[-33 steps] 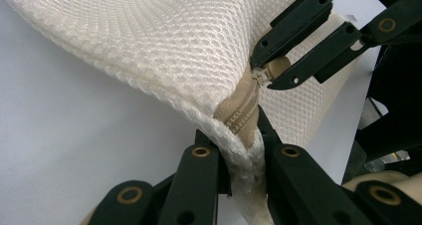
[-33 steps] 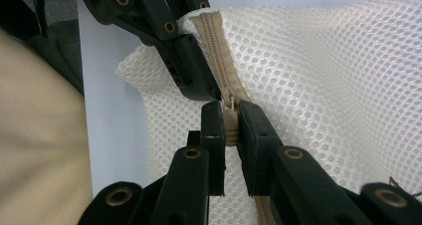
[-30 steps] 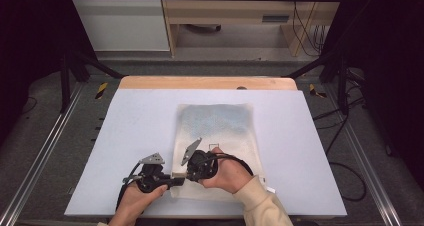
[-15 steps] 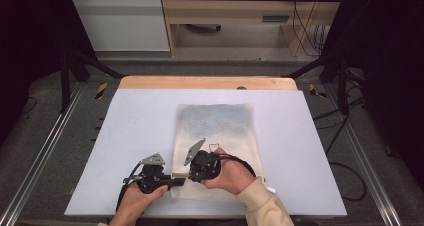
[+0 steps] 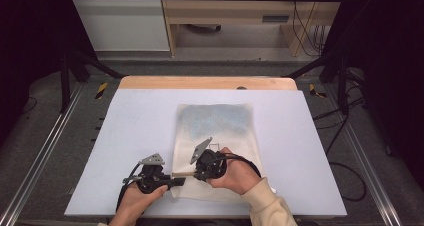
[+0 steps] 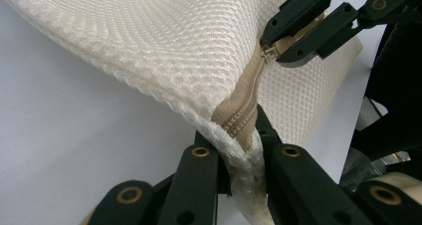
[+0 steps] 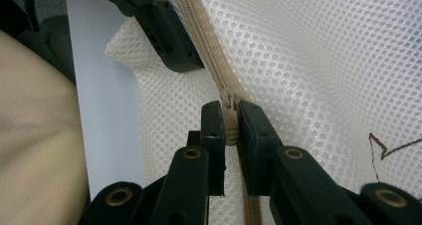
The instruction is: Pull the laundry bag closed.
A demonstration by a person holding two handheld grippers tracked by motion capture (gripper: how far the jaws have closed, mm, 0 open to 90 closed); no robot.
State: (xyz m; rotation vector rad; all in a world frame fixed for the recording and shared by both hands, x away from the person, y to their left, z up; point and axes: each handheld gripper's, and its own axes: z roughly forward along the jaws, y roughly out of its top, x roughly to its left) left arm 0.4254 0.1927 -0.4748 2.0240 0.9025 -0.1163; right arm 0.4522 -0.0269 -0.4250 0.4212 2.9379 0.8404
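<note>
A white mesh bag [image 5: 217, 131] with a beige zipper lies on the table, something pale blue inside it. My left gripper [image 5: 175, 182] is shut on the bag's near-left corner [image 6: 239, 155], where the zipper [image 6: 244, 110] ends. My right gripper [image 5: 187, 173] is shut on the beige zipper pull [image 7: 230, 123], a short way along the zipper [image 7: 199, 31] from the left gripper [image 7: 164, 31]. In the left gripper view the right gripper [image 6: 298, 41] pinches the pull just beyond the lifted corner.
The bag rests on a white table top [image 5: 125, 136] with a wooden strip [image 5: 205, 82] at its far edge. A cream sleeve [image 5: 265, 206] comes in at the bottom. Black frame legs and cables stand on the floor beyond the table's sides.
The right gripper has shifted slightly right along the zipper, away from the left gripper. The left gripper has held its place on the corner.
</note>
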